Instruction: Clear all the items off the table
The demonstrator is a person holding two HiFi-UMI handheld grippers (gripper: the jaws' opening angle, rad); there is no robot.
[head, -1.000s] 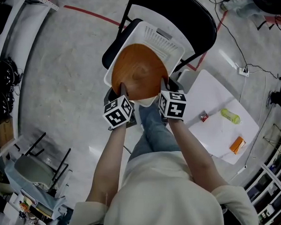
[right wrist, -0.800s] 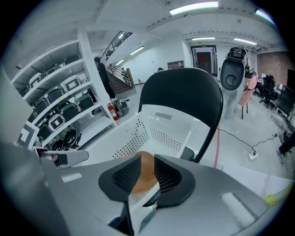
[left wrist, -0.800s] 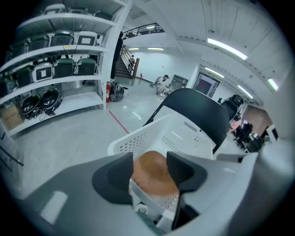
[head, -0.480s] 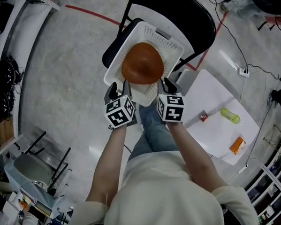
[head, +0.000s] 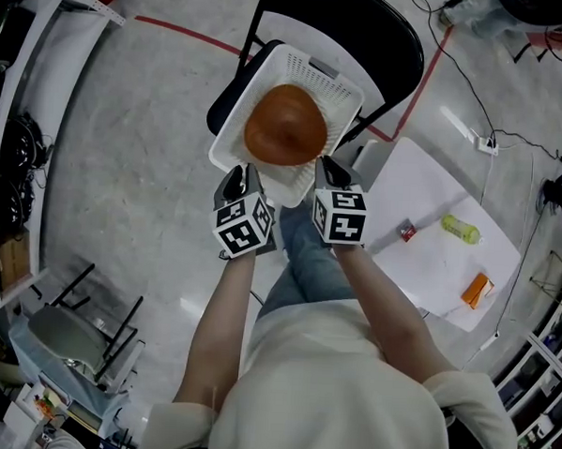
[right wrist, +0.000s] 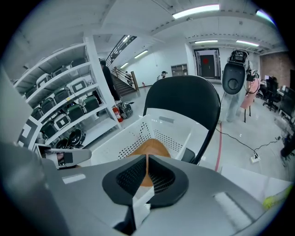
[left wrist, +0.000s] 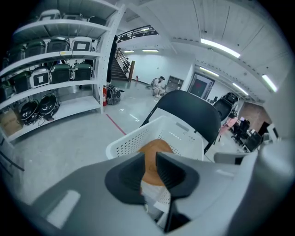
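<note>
One bowl [head: 286, 125] is lying in the basket [head: 332, 84], while a red item [head: 407, 232], yellow bottle [head: 460, 230] and orange packet [head: 475, 290] are waiting on the worktop [head: 423, 193] at right, with the left hand-held gripper [head: 238, 181] and the right hand-held gripper [head: 329, 170] closing empty just near the basket.

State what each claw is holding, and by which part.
Nothing is held. The left claw and right claw are closing on empty air; the brown bowl lies free in the white basket.
</note>
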